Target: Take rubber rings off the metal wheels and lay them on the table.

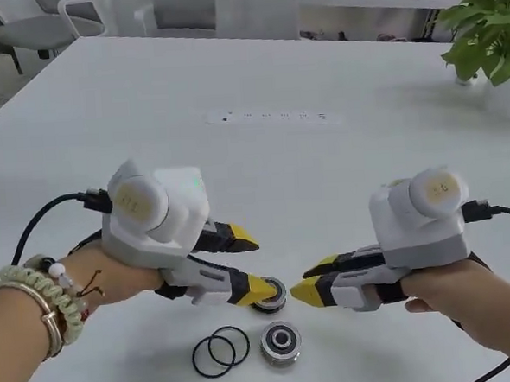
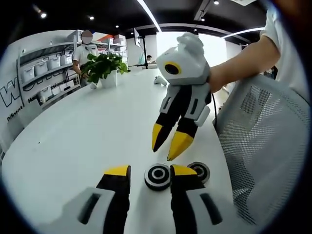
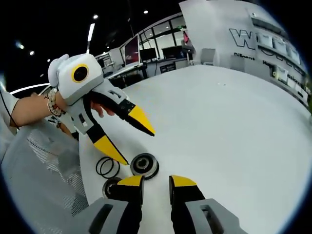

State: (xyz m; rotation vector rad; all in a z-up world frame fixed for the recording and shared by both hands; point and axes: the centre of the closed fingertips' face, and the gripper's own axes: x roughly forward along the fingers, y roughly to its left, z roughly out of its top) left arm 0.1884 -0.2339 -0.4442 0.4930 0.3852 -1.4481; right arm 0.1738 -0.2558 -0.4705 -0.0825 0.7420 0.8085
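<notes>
A metal wheel [image 1: 271, 296] with a black rubber ring around it lies on the white table [image 1: 261, 156]. My left gripper [image 1: 253, 265] is open, its lower yellow tip right at the wheel. In the left gripper view the wheel [image 2: 157, 176] sits between the spread jaws of the left gripper [image 2: 150, 169], not pinched. My right gripper [image 1: 312, 280] points at the wheel from the right, narrowly open and empty. A second wheel [image 1: 281, 342] lies nearer me, and two loose black rubber rings [image 1: 220, 350] lie beside it. The right gripper view shows the wheel [image 3: 144, 165], the rings [image 3: 107, 167] and the left gripper [image 3: 132, 144].
A potted plant [image 1: 488, 29] stands at the table's far right. Office chairs [image 1: 46, 26] stand beyond the far left edge. A mesh chair [image 2: 263, 141] is close behind me. Black cables trail from both grippers. The table beyond the grippers is bare.
</notes>
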